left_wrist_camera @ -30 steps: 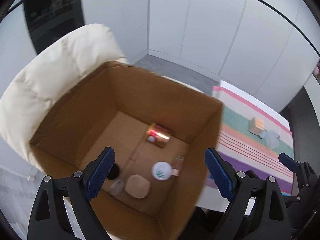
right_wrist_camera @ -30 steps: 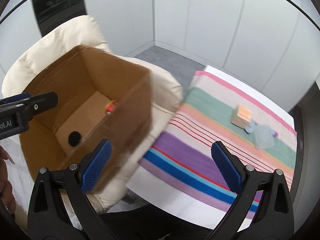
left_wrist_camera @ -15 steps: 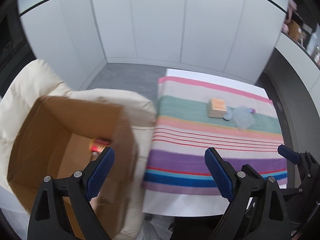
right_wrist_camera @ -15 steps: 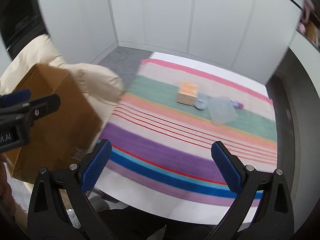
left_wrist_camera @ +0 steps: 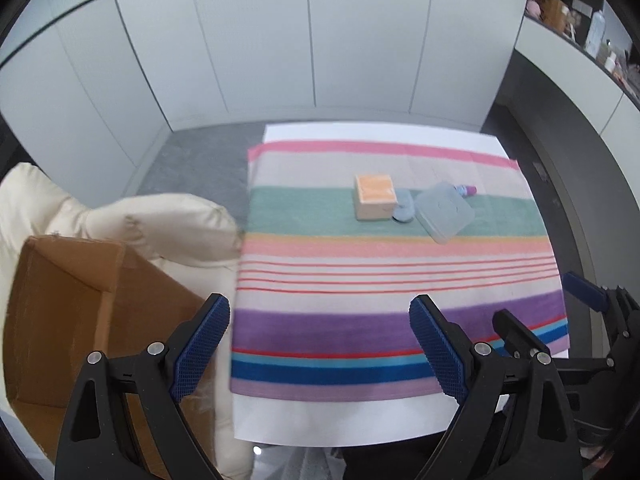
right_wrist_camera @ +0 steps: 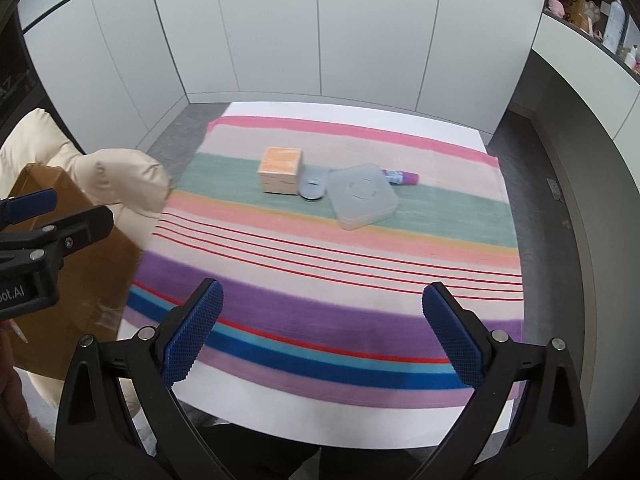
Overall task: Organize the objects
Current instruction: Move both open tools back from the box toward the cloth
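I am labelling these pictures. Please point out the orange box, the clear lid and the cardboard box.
orange box [right_wrist_camera: 280, 166]: right wrist view, on its orange top.
clear lid [right_wrist_camera: 362, 195]: right wrist view, on the middle of its flat top.
cardboard box [left_wrist_camera: 60, 312]: left wrist view, on its inner wall.

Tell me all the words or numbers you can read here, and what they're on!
"ot.AI", white letters cut off by the picture's edge, on the black body of the left gripper as the right wrist view shows it.
The purple tube has a label, but it is too small and blurred to read.
The orange box and the clear lid show no letters I can read.
The shelf things in the top right corner are too small to read.
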`<state>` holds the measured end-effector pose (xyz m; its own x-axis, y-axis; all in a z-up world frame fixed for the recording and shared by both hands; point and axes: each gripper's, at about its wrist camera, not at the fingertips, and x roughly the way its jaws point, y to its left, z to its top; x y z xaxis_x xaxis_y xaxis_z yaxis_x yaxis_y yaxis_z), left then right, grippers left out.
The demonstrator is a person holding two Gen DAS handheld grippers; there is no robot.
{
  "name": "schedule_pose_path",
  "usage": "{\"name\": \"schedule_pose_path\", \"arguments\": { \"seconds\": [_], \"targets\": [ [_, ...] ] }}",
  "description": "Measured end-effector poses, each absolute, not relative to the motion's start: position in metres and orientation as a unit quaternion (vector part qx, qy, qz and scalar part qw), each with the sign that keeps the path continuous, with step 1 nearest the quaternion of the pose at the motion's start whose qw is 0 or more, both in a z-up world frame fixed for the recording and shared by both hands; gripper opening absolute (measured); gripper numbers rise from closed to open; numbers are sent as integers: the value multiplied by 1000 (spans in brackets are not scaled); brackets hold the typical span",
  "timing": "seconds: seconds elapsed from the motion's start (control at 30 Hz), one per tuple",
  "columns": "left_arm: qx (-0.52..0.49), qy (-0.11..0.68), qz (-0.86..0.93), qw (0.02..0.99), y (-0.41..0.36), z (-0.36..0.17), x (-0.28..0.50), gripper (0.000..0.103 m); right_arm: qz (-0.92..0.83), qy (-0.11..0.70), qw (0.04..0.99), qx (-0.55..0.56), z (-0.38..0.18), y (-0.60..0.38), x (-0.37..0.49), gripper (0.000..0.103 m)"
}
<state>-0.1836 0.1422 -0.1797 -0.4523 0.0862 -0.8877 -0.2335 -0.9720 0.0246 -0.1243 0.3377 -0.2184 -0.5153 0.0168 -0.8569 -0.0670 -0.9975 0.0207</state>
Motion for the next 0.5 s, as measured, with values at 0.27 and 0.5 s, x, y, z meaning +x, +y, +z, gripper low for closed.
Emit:
{"name": "schedule_pose_path", "arguments": {
  "seconds": [0.27, 0.5],
  "targets": [
    [-535, 80, 835, 98, 156, -211, -212, 92, 860, 34, 24, -509, -256, 360, -150, 101],
    [-507, 146, 841, 120, 196, -239, -238, 93, 848, 34, 22, -528, -295, 377, -185, 101]
  ]
}}
